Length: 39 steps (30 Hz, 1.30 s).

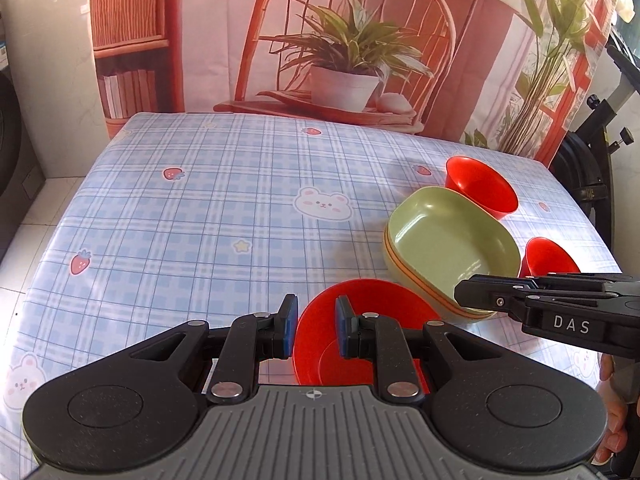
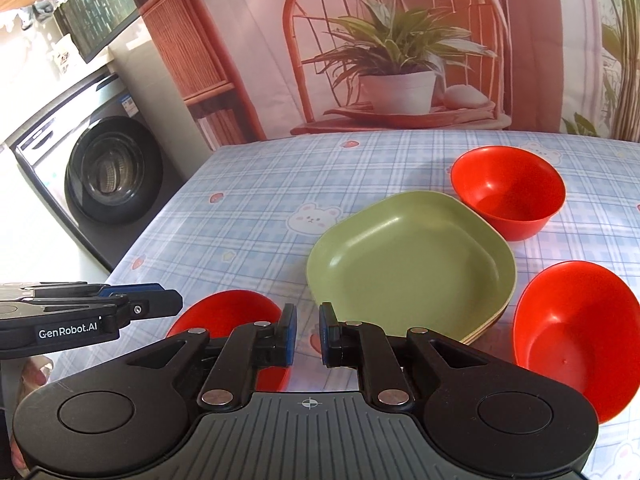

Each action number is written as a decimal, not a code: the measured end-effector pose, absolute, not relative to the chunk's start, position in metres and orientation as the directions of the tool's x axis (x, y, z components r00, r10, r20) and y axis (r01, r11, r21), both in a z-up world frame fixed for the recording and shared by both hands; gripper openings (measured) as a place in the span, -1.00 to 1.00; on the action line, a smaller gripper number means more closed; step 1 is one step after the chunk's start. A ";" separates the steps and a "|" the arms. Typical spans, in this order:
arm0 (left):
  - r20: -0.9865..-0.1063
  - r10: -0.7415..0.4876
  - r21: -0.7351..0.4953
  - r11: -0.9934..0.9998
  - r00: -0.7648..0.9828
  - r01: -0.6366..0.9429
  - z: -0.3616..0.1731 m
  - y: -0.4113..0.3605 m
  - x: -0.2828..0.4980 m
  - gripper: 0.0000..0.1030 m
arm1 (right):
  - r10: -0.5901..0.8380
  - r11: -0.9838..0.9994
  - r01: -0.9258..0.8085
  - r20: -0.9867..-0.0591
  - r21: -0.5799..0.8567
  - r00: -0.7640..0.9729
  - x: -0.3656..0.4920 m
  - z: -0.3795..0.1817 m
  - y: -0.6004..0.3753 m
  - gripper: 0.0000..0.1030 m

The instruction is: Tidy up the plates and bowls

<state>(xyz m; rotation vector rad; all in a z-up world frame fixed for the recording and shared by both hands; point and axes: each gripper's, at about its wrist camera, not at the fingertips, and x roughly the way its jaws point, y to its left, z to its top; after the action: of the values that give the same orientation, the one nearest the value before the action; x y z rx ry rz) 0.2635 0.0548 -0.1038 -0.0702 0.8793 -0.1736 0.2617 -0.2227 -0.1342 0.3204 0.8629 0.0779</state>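
My left gripper [image 1: 317, 328] is shut on the near rim of a red bowl [image 1: 380, 304], with one finger inside the bowl and one outside. The right wrist view shows that bowl [image 2: 232, 308] under the left gripper's tip [image 2: 176, 304]. A stack of squarish plates with a green one on top [image 1: 444, 240] [image 2: 408, 268] lies mid-table. A second red bowl [image 1: 480, 188] [image 2: 508, 192] sits behind the stack. A third red bowl [image 1: 548, 256] [image 2: 576, 332] sits to its right. My right gripper [image 2: 308, 334] [image 1: 460, 296] hovers at the stack's near edge, its jaws a narrow gap apart with nothing between them.
The table [image 1: 200, 220] wears a blue checked cloth with bears and strawberries. A printed backdrop hangs behind it. A washing machine [image 2: 108, 168] stands off the left edge and a black stand [image 1: 592, 152] off the right. A person's hand [image 1: 612, 420] holds the right gripper.
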 end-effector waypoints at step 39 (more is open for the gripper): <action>-0.813 -0.189 -0.181 0.981 0.550 0.070 -0.141 0.058 0.247 -0.75 | 0.224 0.953 0.044 -0.794 0.301 0.565 0.261 -0.163 -0.200 -0.85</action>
<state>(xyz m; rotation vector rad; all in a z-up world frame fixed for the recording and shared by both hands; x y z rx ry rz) 0.2470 0.0581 -0.1413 -0.1330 0.9767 -0.1538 0.2606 -0.1997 -0.1634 0.3027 0.9682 0.1078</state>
